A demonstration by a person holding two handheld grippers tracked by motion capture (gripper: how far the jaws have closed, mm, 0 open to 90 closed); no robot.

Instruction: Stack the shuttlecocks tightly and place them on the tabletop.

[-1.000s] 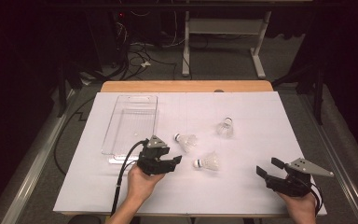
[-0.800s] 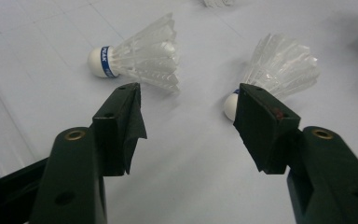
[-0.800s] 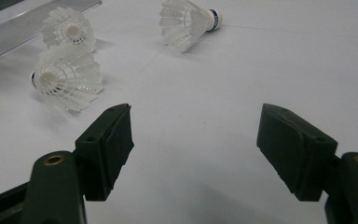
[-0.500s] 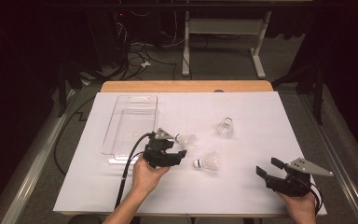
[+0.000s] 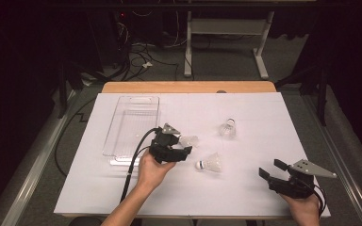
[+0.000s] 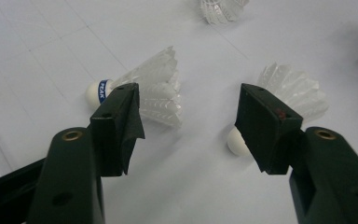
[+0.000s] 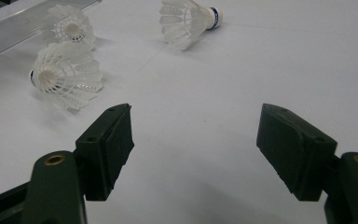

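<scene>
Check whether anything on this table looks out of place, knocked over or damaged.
Nothing looks damaged. Three white feathered shuttlecocks lie scattered on the white table cover rather than in the clear plastic tray: one by the left tongs at, one on its side, one farther back. Both tongs, including the right tongs, are open and hold nothing.

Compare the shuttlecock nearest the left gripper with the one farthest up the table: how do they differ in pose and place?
The near shuttlecock lies on its side beside the left gripper; the far shuttlecock sits more end-on, its feathers towards the camera. The near one lies close to the clear tray; the far one lies apart, out on the white sheet. Both are white and feathered.
</scene>
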